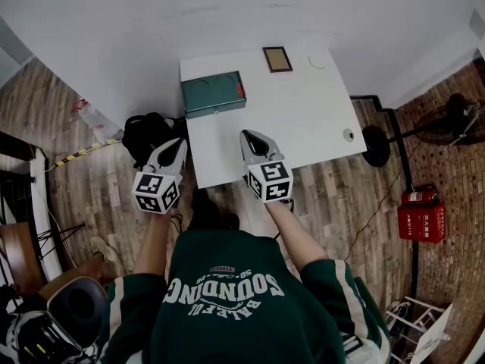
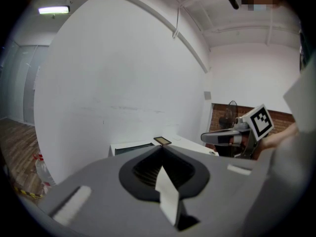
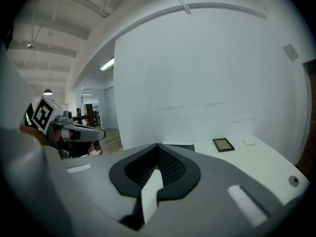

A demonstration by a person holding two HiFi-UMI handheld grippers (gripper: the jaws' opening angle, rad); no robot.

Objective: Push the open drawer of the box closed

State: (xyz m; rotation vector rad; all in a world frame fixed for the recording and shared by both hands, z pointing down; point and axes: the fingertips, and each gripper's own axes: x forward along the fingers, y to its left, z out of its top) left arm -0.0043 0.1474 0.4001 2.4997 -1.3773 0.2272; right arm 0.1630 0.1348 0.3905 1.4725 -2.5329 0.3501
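Green box [image 1: 214, 94] is seen at the tabletop's [image 1: 303, 127] far left corner, well ahead of the left gripper [image 1: 179, 143] and right gripper [image 1: 251, 136], both pressed together, empty.

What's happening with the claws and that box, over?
Left gripper, right gripper: shut, empty, short of the box. Box untouched at table's far-left corner. Nothing in the way.

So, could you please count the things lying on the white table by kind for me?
Teal-green rectangular box: 1
Dark-framed brown square panel: 1
Small round grey-white disc: 1
Thin curved strand: 1
Total: 4
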